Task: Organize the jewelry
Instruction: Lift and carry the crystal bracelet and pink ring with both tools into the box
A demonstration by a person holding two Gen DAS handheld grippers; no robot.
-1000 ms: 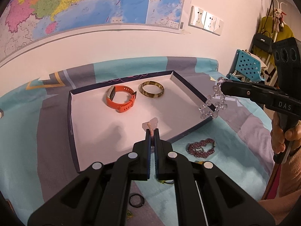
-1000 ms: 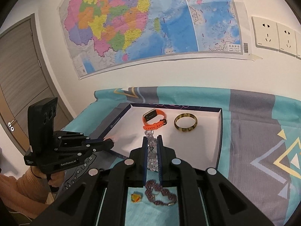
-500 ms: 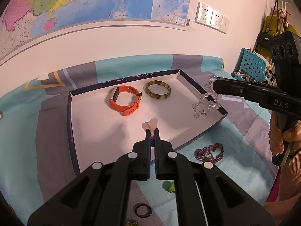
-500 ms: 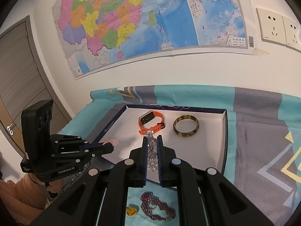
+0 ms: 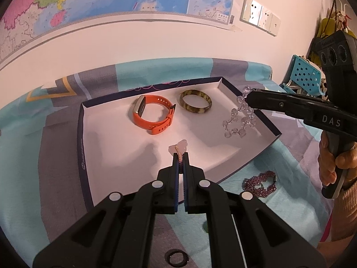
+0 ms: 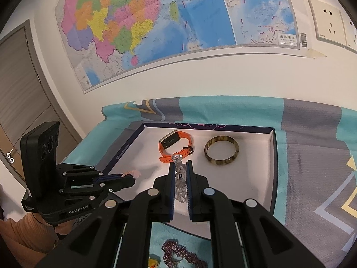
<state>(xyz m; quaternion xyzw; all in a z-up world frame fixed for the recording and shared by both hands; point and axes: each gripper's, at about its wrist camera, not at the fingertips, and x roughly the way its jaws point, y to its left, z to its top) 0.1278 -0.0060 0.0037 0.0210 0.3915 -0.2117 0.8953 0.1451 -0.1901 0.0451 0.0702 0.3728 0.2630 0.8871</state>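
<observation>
Overhead, a wall map (image 6: 169, 22) spans twelve o'clock above the teal-grey cloth (image 5: 26, 156) and white tray (image 5: 125, 156), where the right gripper (image 5: 250, 96) pinches a dangling clear bead bracelet (image 5: 239, 120) over the tray's three-o'clock side and the left gripper (image 5: 180, 156) clamps a small pink piece (image 5: 179, 148).

Your left gripper (image 5: 181, 155) is clamped on a small pink piece (image 5: 178, 149) above the white tray (image 5: 116, 147). Your right gripper (image 5: 251, 96) dangles a clear bead bracelet (image 5: 239, 120) over the tray's right side. The orange watch (image 5: 152, 116) and tortoiseshell bangle (image 5: 195, 104) lie at the tray's back; a purple bead bracelet (image 5: 260, 181) sits outside its right edge.
</observation>
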